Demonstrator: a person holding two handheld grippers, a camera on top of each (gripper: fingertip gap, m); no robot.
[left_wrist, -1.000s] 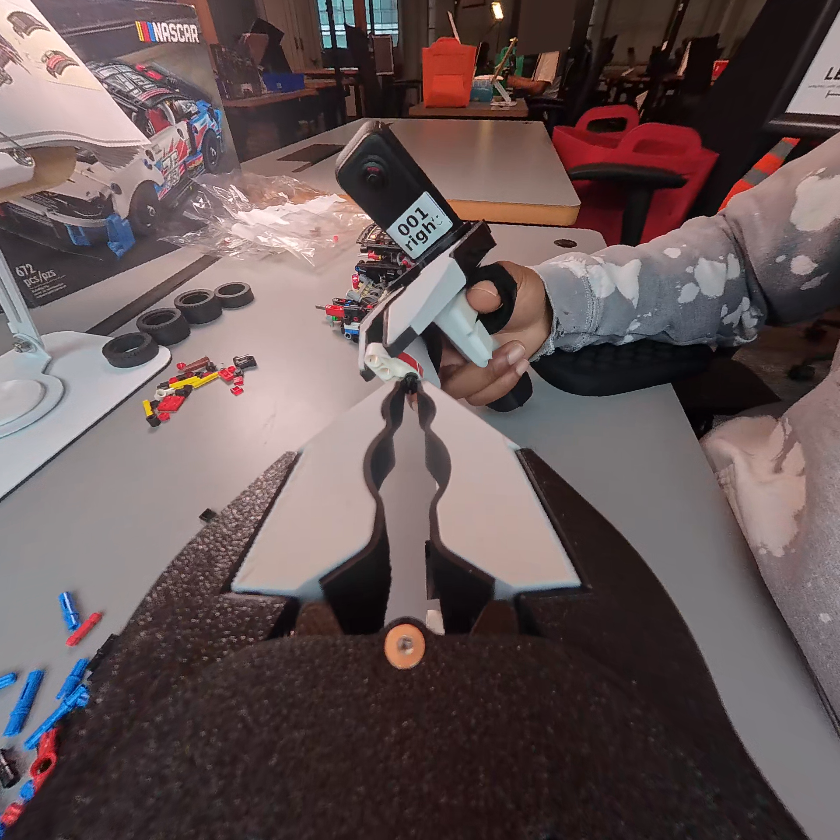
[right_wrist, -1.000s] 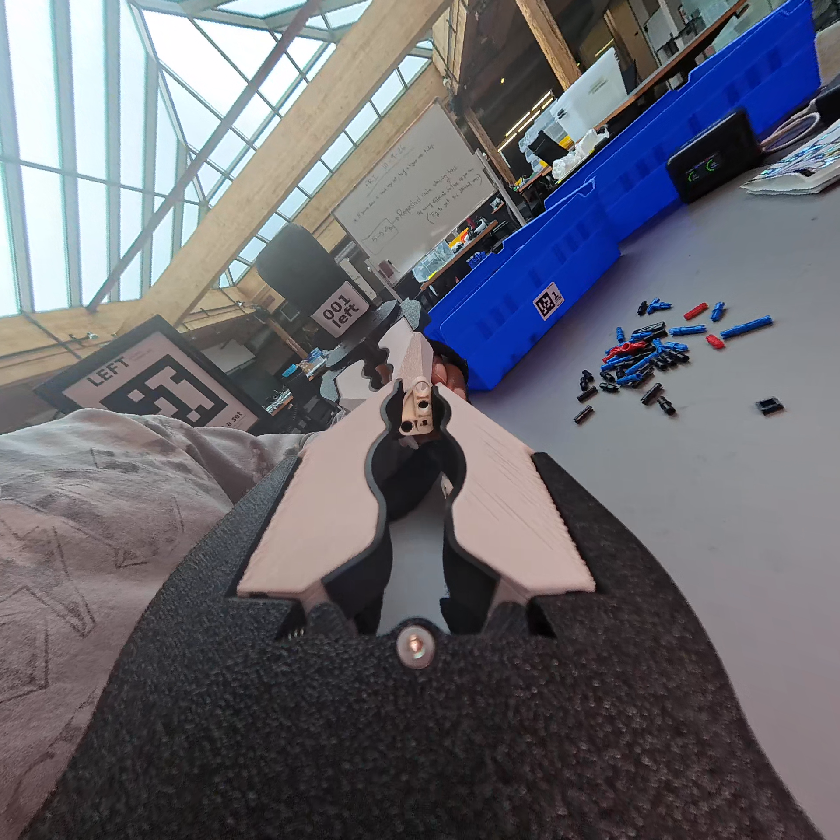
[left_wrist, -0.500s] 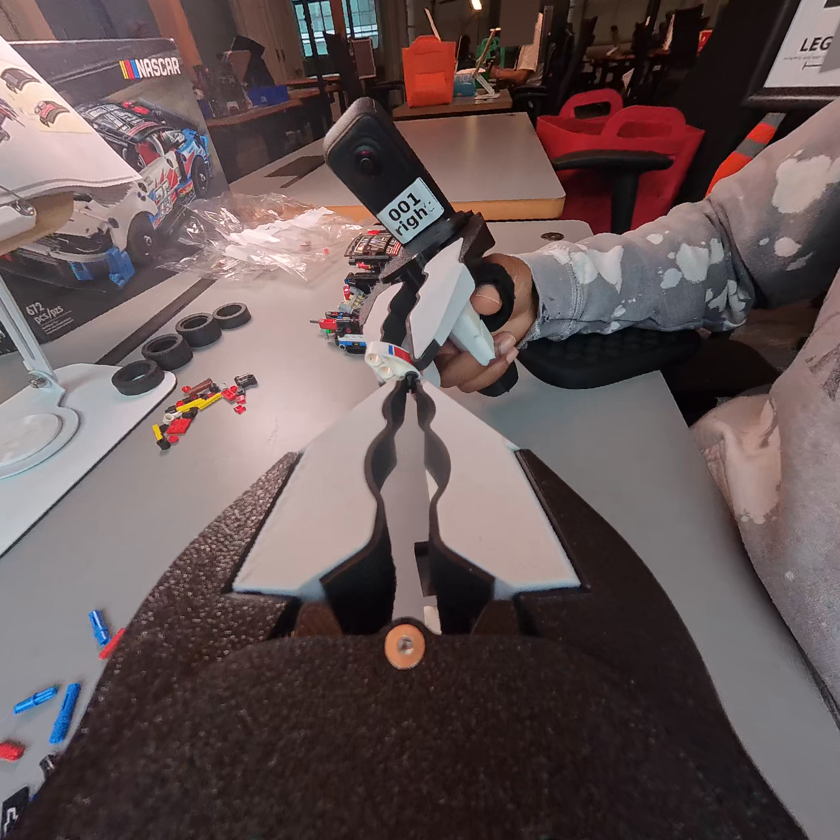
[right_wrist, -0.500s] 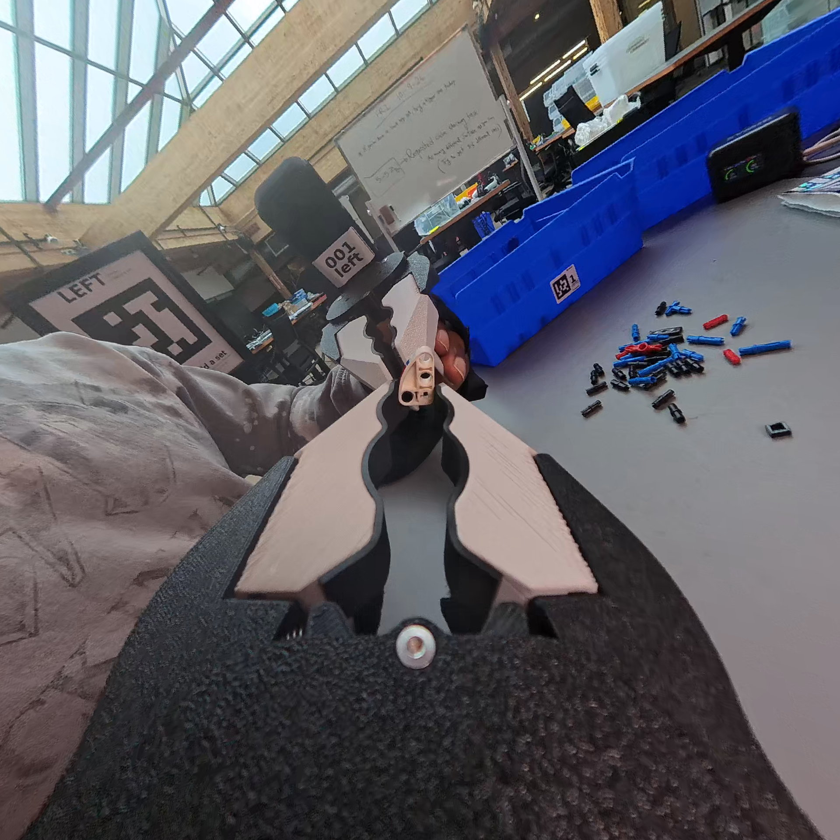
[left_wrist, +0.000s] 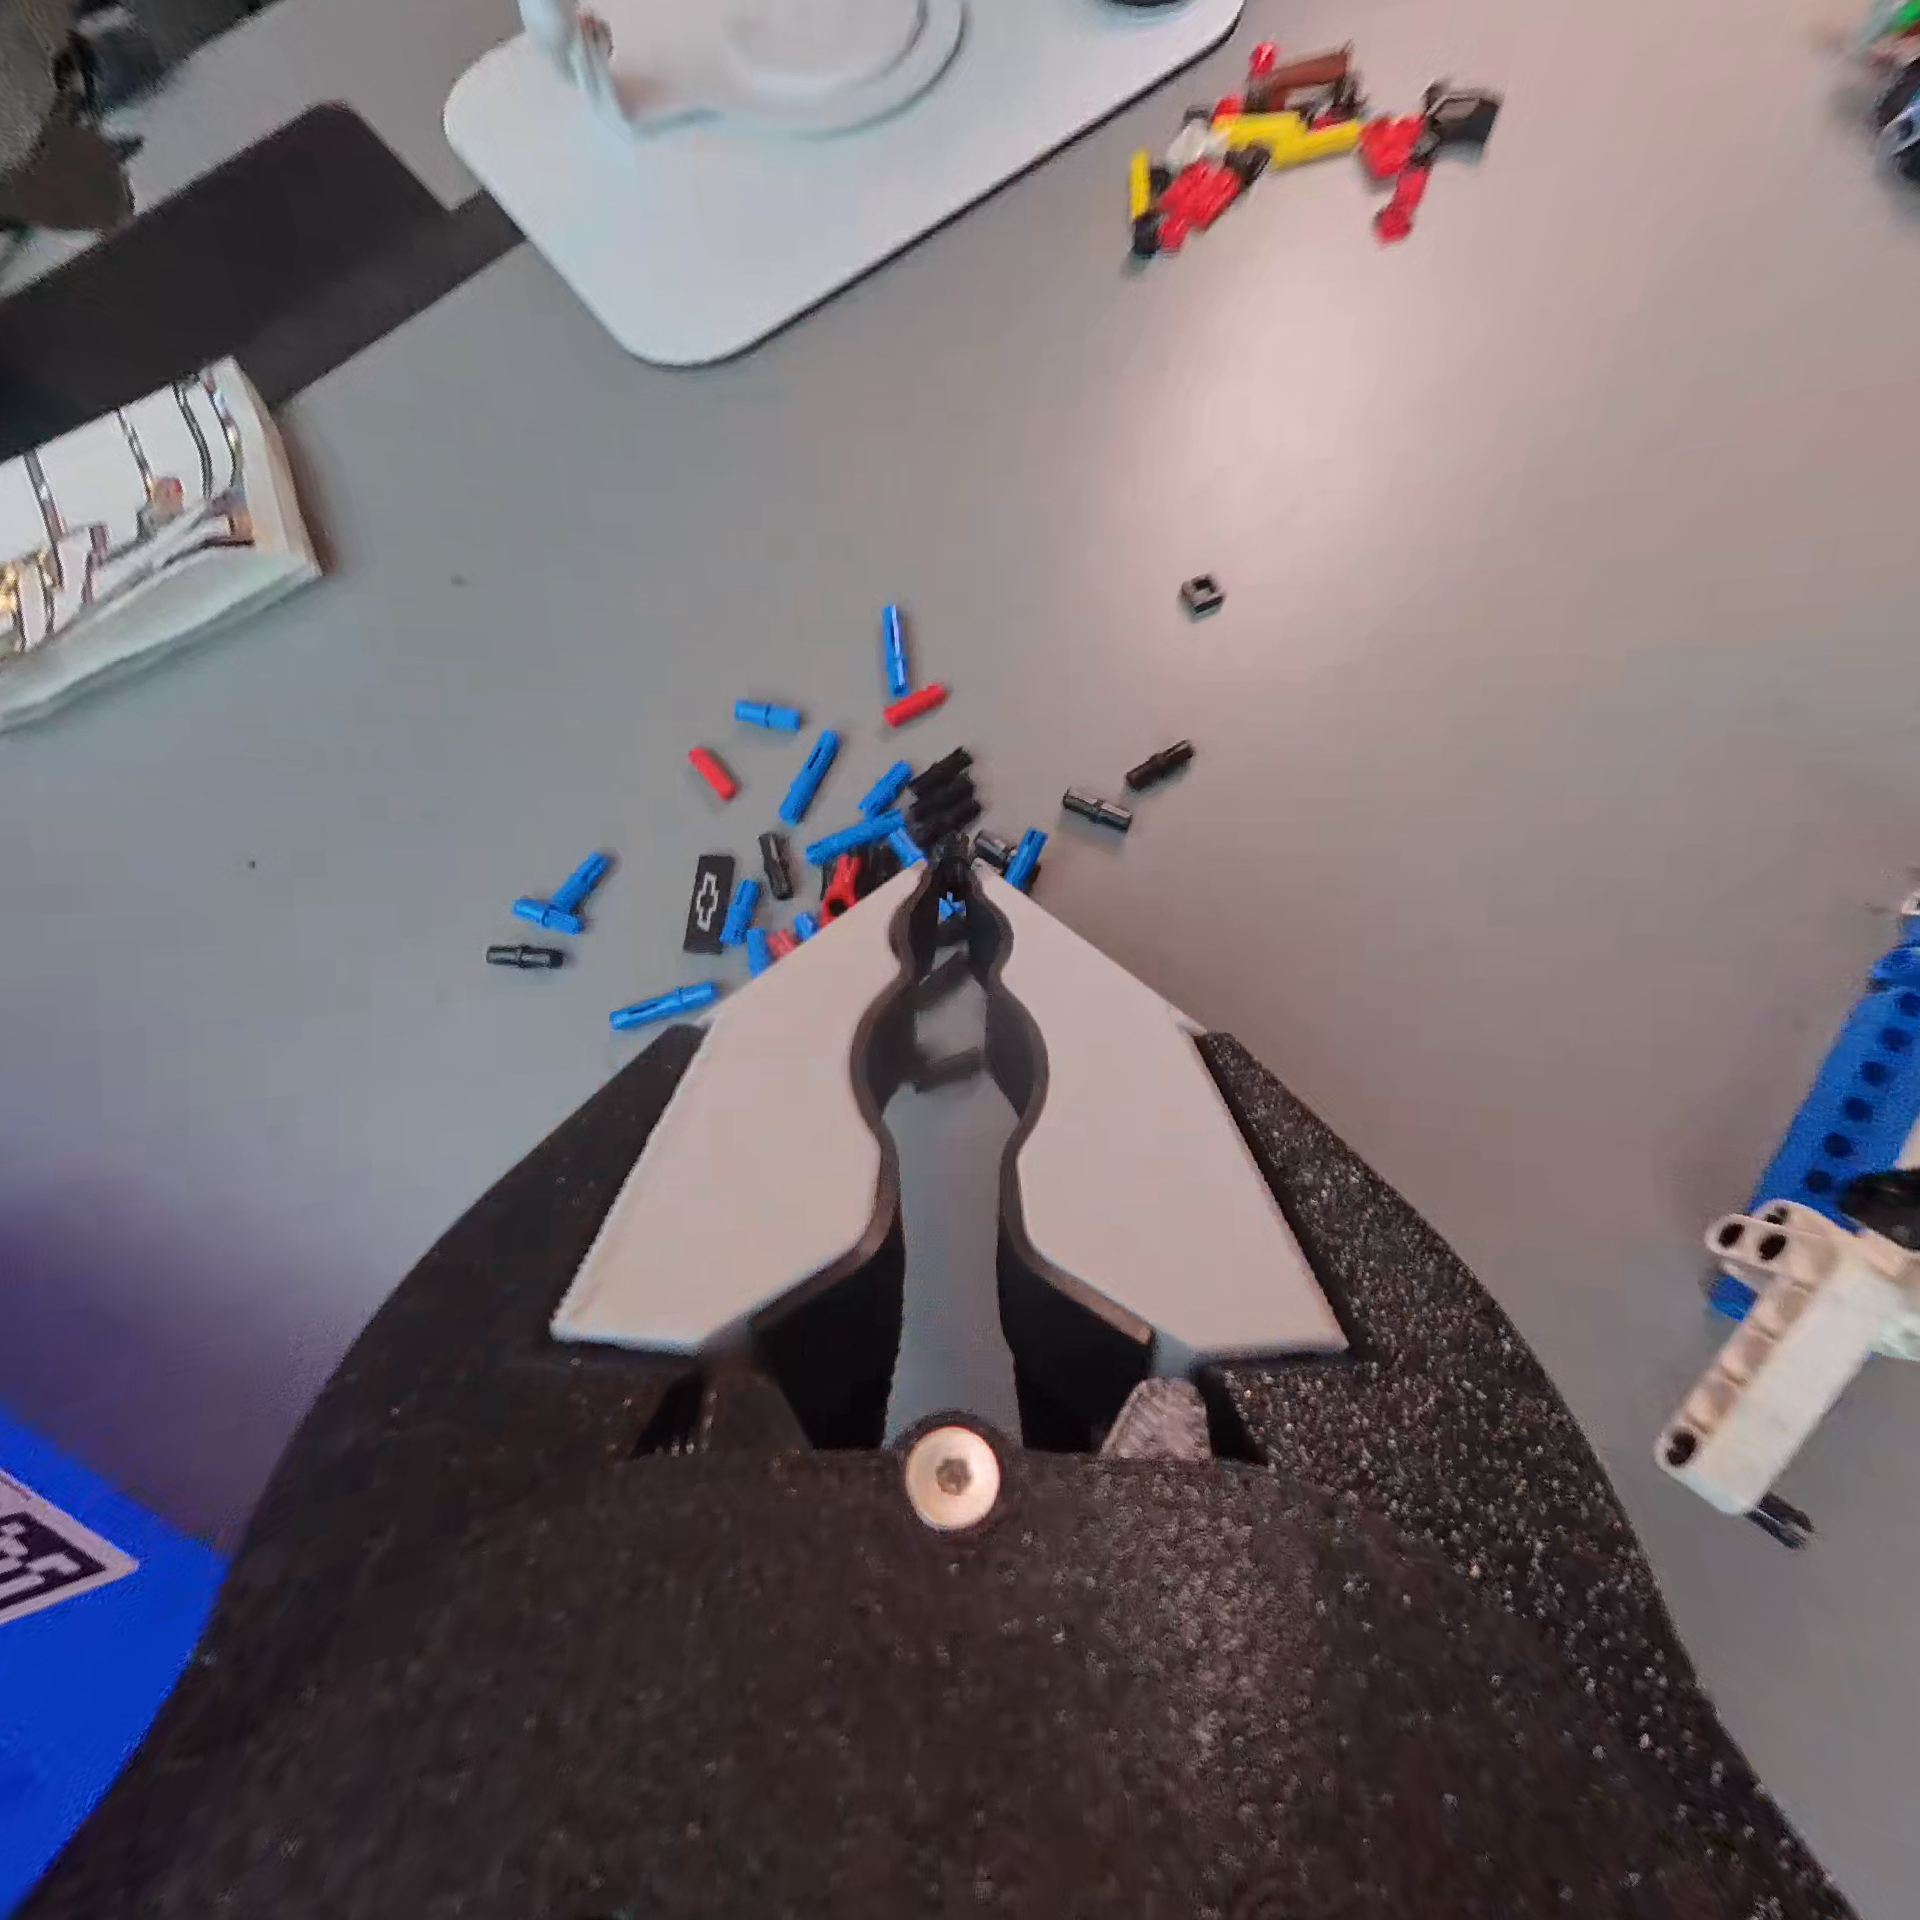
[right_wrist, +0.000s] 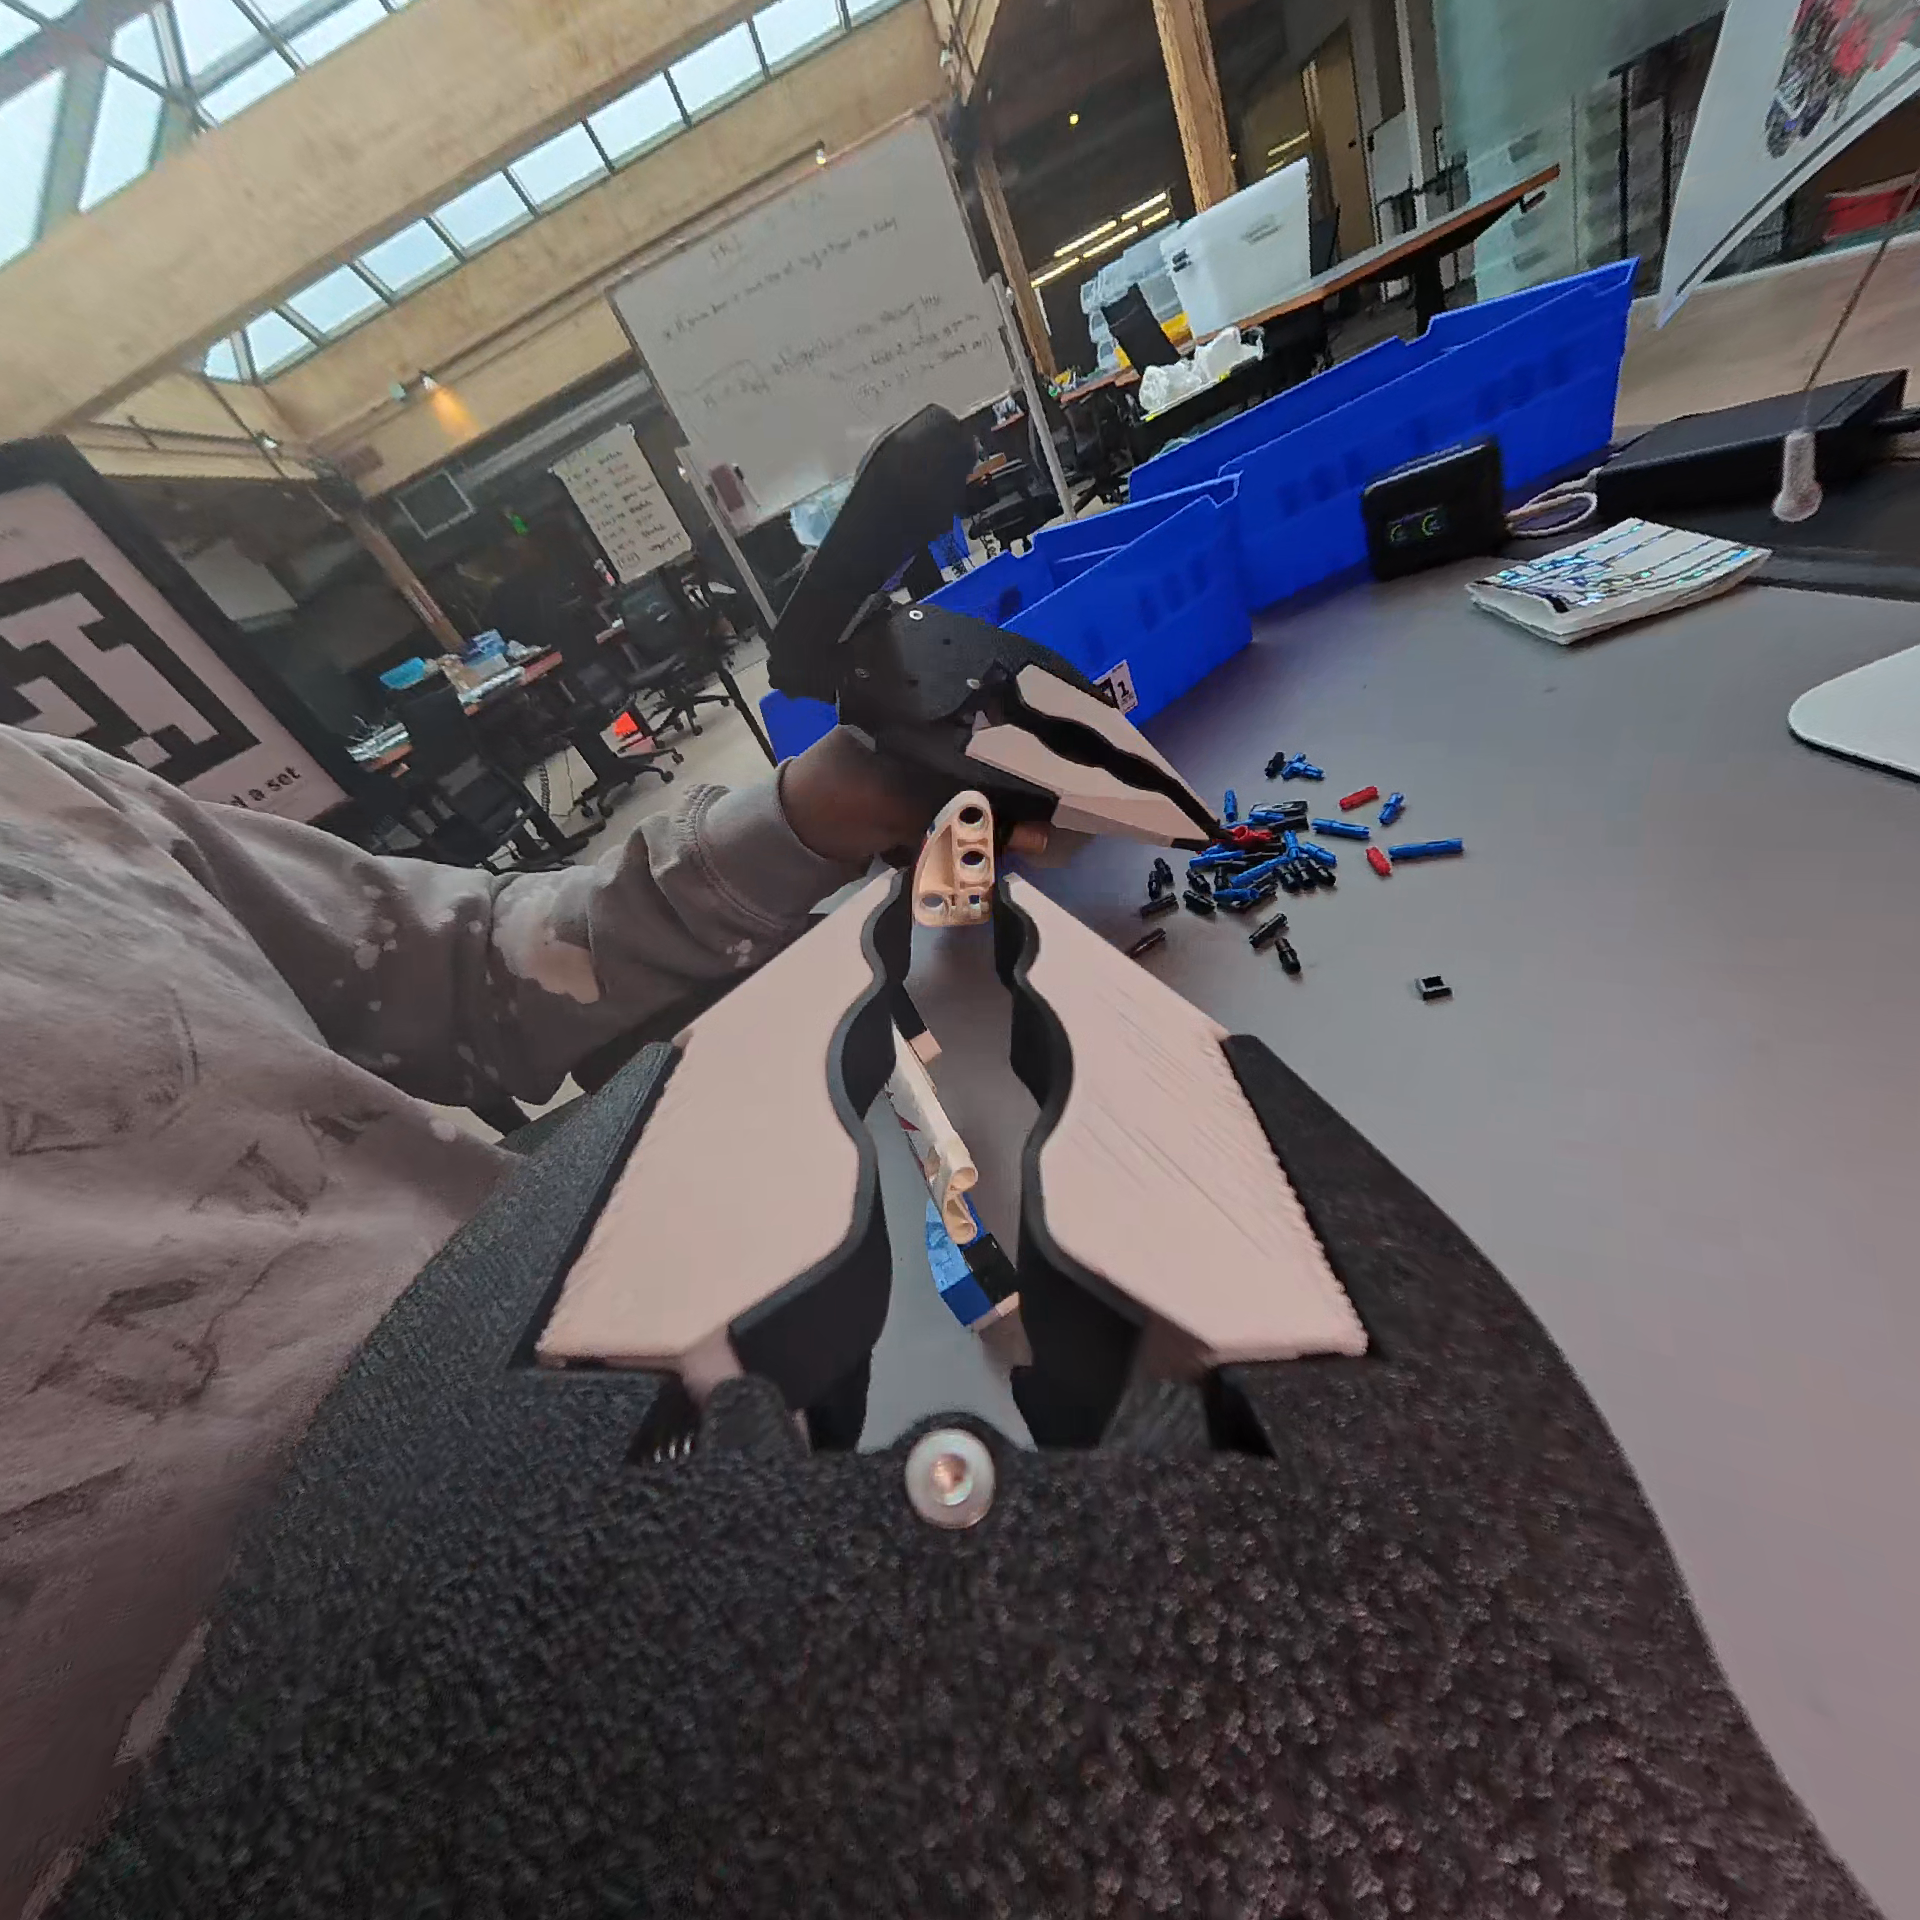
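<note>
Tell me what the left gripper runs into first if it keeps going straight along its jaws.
The left gripper has its tips at the pile of small pins on the grey table, so it would meet the black pins clustered just ahead, then the table. Whether it already touches them is unclear.

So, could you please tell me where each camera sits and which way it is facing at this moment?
Left wrist view: sits on the left gripper, looking steeply down at the pile of small pins on the grey table; only its own fingers show.
Right wrist view: sits on the right gripper, looking low across the table toward the blue bins; it holds a white beam piece, and a sleeve shows.
Shared: the pin pile, the booklet and the left gripper.
</note>
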